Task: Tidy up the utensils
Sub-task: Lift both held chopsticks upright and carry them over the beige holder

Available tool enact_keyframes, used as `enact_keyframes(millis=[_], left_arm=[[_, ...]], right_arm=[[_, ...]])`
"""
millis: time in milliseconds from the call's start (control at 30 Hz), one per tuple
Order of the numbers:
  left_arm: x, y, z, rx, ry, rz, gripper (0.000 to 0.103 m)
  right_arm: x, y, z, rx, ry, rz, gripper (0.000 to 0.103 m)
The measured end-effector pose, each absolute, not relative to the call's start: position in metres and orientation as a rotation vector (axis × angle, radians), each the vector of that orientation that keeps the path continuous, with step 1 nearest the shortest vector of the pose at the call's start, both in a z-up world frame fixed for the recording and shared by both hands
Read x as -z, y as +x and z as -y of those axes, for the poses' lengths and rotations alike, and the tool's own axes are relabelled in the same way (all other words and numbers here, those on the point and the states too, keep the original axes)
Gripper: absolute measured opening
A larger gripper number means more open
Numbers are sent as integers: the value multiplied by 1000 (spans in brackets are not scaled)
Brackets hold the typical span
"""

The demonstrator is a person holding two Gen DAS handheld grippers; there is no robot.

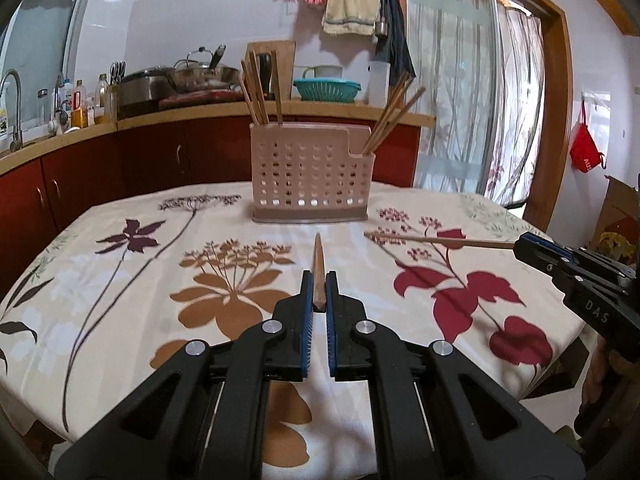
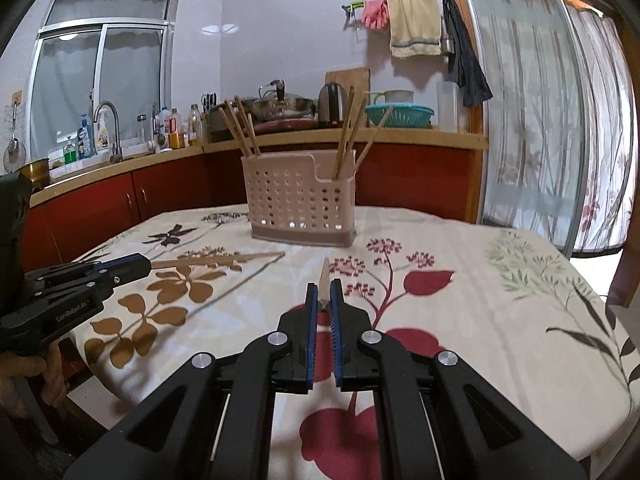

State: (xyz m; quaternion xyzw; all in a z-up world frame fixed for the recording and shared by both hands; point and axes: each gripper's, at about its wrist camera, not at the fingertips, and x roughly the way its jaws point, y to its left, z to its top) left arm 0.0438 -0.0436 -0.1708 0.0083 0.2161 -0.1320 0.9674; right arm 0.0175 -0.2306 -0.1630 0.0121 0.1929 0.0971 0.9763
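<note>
Left gripper (image 1: 319,294) jaws clamp one brown wooden chopstick (image 1: 319,268); right gripper (image 2: 324,300) jaws clamp another wooden chopstick (image 2: 325,280). Both are held over open flower-patterned tablecloth (image 1: 120,280), well short of the pink perforated plastic utensil holder (image 1: 310,172).

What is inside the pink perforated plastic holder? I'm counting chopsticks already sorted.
The pink perforated plastic holder has wooden chopsticks leaning in its left end and right compartment. Their lower ends and overlaps are hidden, so no exact count.

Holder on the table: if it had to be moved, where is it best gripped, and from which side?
Grip the holder on its top rim at the middle, coming from above. Chopsticks stand at the left end and more at the lower right end, so the middle rim is free; the perforated walls look too wide to span.
</note>
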Motion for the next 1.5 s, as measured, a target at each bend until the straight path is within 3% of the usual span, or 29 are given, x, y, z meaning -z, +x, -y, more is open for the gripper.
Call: enact_keyframes(millis=[800,1500], left_arm=[[87,34,20,235,7,-277,7],[70,81,13,184,14,-288,7]], right_arm=[[93,17,242,-196,72,-284,7],[68,76,234,-224,69,-292,7]])
